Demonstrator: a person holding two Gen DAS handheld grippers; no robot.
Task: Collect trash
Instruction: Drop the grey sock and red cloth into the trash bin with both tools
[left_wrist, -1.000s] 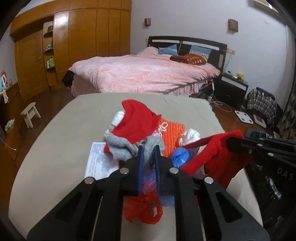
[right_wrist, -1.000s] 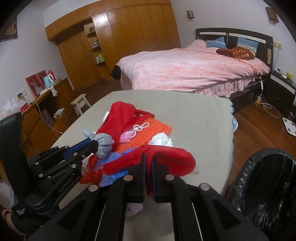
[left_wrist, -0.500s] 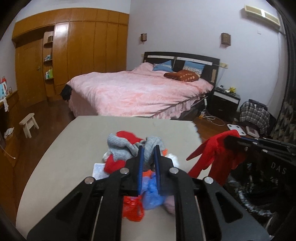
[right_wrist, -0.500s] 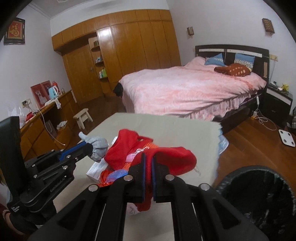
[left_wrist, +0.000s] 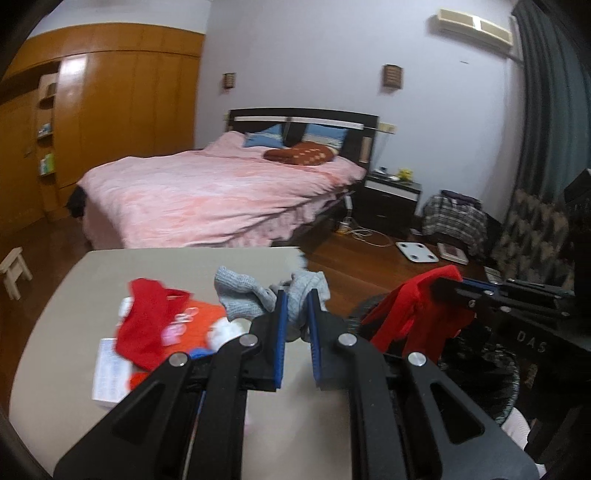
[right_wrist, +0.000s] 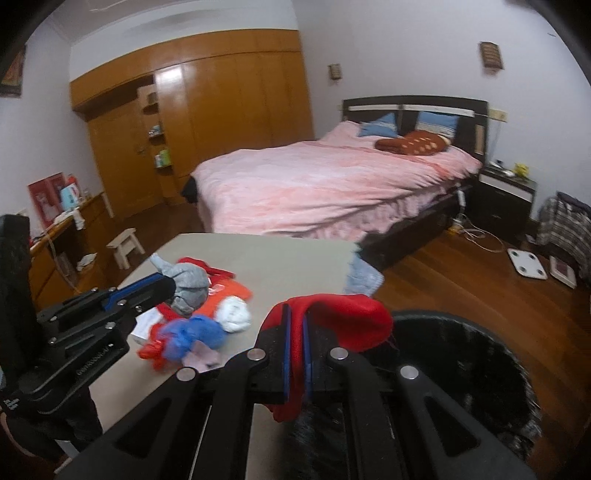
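My left gripper (left_wrist: 295, 295) is shut on a grey knitted glove (left_wrist: 243, 299) and holds it above the beige table (left_wrist: 74, 295); it also shows in the right wrist view (right_wrist: 188, 284). My right gripper (right_wrist: 296, 314) is shut on a red cloth (right_wrist: 347, 325) and holds it at the near rim of the black-lined trash bin (right_wrist: 480, 369). The cloth also shows in the left wrist view (left_wrist: 417, 314). A pile of trash lies on the table: red fabric (left_wrist: 147, 325), orange mesh (right_wrist: 229, 291), a blue bag (right_wrist: 195, 332), a white wad (right_wrist: 232, 314).
A white paper sheet (left_wrist: 109, 373) lies under the pile. Beyond the table stand a pink bed (right_wrist: 325, 184), a wooden wardrobe (right_wrist: 207, 110), a small stool (right_wrist: 125, 245), a nightstand (right_wrist: 506, 192) and a white scale (right_wrist: 526, 264) on the wooden floor.
Both grippers rose from the pile with their loads and swung right. The red cloth now hangs at the bin's rim. The grey glove is clear of the pile.
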